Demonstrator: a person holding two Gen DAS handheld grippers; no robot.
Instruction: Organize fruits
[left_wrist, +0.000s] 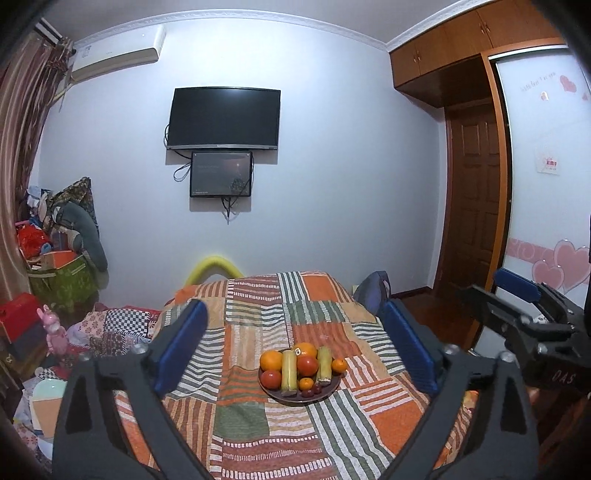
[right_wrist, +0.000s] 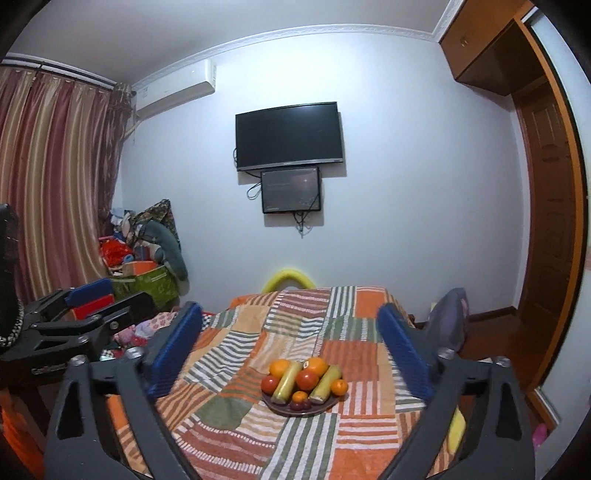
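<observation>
both tongs (left_wrist: 295, 347) (right_wrist: 290, 350) wide open, empty; fruit plate (left_wrist: 280, 397) on patchwork blanket (left_wrist: 258, 435), unobstructed.

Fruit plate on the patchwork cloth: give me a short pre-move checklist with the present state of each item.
1. Left gripper jaws open, nothing between them: ok.
2. Right gripper jaws open, nothing between them: ok.
3. All fruit on the plate, none loose on the patchwork cloth: ok.
4. Two yellow-green stalks lie side by side among the oranges and tomatoes: ok.
5. Small dark fruits at the plate's near edge, securely seated: cannot tell.
6. Both grippers held back from the plate: ok.
</observation>
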